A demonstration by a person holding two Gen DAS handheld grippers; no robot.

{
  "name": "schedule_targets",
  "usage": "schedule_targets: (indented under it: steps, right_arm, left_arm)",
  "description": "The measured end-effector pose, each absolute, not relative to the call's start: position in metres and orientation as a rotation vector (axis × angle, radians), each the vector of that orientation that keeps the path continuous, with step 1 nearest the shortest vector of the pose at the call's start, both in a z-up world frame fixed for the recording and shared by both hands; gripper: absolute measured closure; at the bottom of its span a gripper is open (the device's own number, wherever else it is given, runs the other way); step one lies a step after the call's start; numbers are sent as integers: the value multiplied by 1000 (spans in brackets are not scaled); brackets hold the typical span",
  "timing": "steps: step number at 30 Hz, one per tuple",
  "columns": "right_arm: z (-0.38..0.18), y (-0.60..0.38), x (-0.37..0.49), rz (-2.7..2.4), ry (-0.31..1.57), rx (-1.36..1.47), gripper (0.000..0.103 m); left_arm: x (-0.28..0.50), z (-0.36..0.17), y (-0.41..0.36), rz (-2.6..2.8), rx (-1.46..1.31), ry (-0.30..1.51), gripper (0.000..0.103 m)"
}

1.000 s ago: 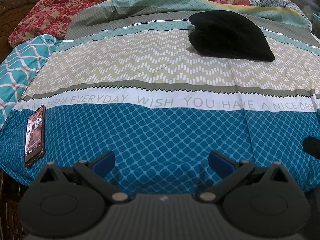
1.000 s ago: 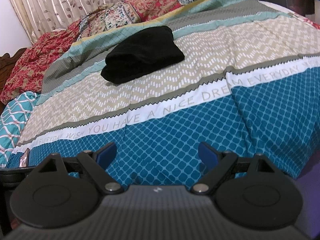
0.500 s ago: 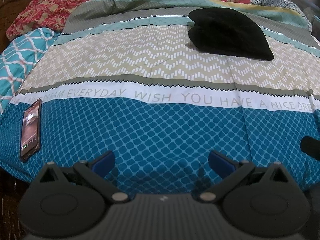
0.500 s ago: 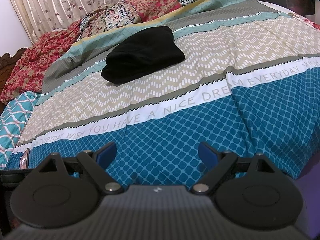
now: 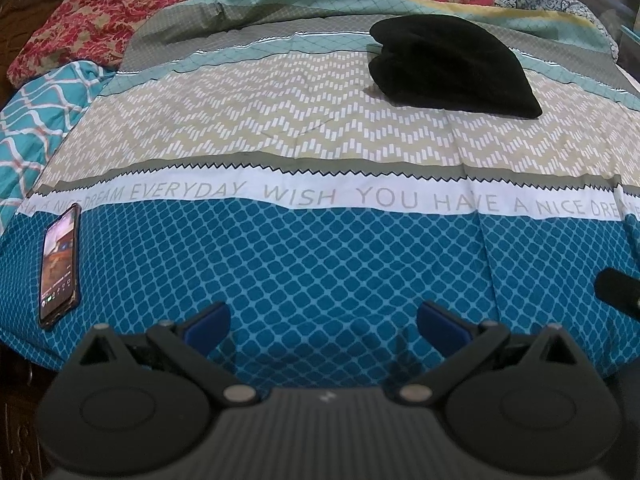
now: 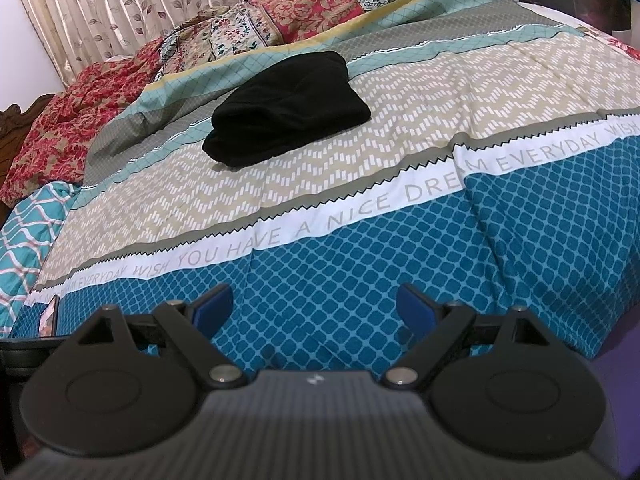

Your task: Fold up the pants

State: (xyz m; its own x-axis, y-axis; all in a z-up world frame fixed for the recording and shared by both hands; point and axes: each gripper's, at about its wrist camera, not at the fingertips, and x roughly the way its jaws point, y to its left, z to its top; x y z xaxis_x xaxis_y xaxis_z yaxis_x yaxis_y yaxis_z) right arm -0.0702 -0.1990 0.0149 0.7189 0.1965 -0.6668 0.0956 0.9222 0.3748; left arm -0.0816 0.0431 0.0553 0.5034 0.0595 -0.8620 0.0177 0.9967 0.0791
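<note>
Black pants lie folded in a compact bundle on the patterned bedspread, far back and right of centre in the left wrist view. In the right wrist view the pants sit at upper centre. My left gripper is open and empty, low over the blue front band of the bed, well short of the pants. My right gripper is open and empty, also over the blue band near the bed's front edge. A dark part of the right gripper shows at the right edge of the left wrist view.
A phone with a lit screen lies on the bed's front left corner; its edge shows in the right wrist view. Red floral bedding is heaped at the back left. Curtains hang behind the bed.
The left wrist view has shifted a little; the phone sits slightly differently in frame. The pants have not moved. Both grippers stay open.
</note>
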Motion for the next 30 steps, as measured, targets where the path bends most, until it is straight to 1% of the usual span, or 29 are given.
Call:
schedule_targets:
  steps: [30]
  right_arm:
    - [14,-199,-70,56,775,405,12]
  left_arm:
    - [-82,52,46,34,79,1050,0]
